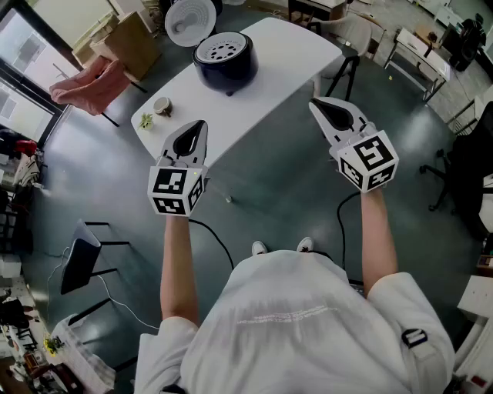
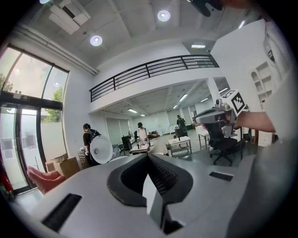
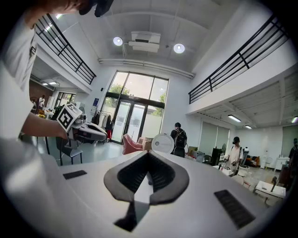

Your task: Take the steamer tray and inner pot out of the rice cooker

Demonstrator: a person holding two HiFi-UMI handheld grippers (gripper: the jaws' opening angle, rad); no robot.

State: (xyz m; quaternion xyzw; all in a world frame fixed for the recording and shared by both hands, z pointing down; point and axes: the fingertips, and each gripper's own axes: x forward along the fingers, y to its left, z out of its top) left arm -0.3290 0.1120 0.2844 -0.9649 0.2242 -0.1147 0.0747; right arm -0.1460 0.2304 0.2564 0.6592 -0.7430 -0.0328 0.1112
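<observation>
Both my tools are closed with nothing between the jaws. The left tool [image 1: 202,125] and the right tool [image 1: 314,104] each show their dark pads meeting in their own views, and both point a little below level.

The rice cooker [image 1: 224,69] sits on the white bench [image 1: 285,54] at about twelve o'clock from me, towards the bench's far end and well apart from both tools. It has a round, squat, dark navy body. Its lid [image 1: 190,19] stands open at the cooker's eleven o'clock, showing a white, round, ribbed inner face. The steamer tray [image 1: 223,50] is seated in the cooker's mouth; it is pale grey and flat, pierced with small holes.

In the head view my left tool lines up with the bench's near edge at the cooker's six o'clock. The right tool is off the bench at the cooker's four o'clock. A small round cup [image 1: 162,106] rests near the bench's near corner, at the left tool's eleven o'clock.
</observation>
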